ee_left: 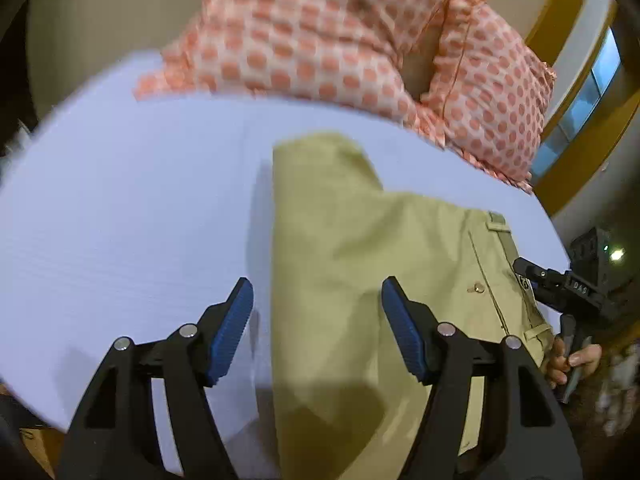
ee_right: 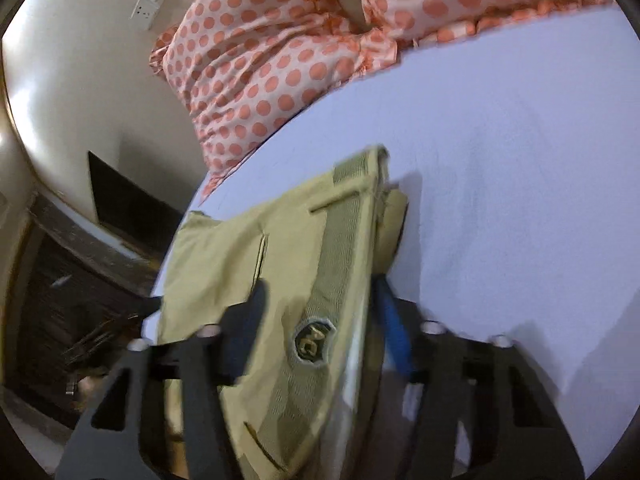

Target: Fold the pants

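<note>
The pants (ee_left: 360, 264), khaki and partly folded, lie on the bed (ee_left: 140, 208), which is covered by a pale blue sheet. The left gripper (ee_left: 318, 328) is spread wide above them, its blue pads (ee_left: 232, 332) apart; the pants' straight left edge runs between the fingers, with bare sheet under the left finger and cloth under the right one. It holds nothing.

To its right, the right gripper (ee_left: 532, 276) reaches the waistband edge of the pants, with a hand (ee_left: 568, 360) on its handle.

In the right wrist view, the right gripper (ee_right: 320, 320) has the waistband (ee_right: 340, 248) between its fingers, the cloth raised off the sheet there; a round logo patch (ee_right: 312, 344) sits close before it. The picture is blurred, so whether the fingers actually pinch the cloth cannot be told.

Beyond both grippers lie orange-dotted pillows (ee_right: 280, 60).
</note>
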A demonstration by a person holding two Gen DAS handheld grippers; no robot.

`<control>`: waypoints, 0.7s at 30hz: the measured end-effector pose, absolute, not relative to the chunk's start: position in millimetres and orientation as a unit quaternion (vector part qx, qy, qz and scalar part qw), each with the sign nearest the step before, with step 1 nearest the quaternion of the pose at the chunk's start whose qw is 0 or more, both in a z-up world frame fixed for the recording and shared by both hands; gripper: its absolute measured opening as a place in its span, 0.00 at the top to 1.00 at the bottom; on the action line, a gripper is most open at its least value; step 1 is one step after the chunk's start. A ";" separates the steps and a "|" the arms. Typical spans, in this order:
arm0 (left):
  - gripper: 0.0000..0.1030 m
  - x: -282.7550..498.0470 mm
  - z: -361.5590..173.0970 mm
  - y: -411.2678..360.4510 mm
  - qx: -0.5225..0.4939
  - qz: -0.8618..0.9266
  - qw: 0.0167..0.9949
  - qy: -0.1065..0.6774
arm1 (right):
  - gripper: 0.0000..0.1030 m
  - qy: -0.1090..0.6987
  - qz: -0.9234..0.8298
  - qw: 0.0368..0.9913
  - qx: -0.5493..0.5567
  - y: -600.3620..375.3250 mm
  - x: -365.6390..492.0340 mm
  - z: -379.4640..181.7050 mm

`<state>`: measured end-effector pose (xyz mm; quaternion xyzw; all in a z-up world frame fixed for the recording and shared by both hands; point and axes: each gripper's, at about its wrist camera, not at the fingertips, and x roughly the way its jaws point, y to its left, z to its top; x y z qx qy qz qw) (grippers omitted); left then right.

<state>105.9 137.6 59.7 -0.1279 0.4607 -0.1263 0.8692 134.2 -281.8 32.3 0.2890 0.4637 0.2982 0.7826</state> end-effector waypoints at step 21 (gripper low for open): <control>0.82 241.7 82.8 59.1 -0.070 -0.119 0.899 0.415 | 0.80 0.422 0.301 0.812 0.269 -285.0 247.3 78.9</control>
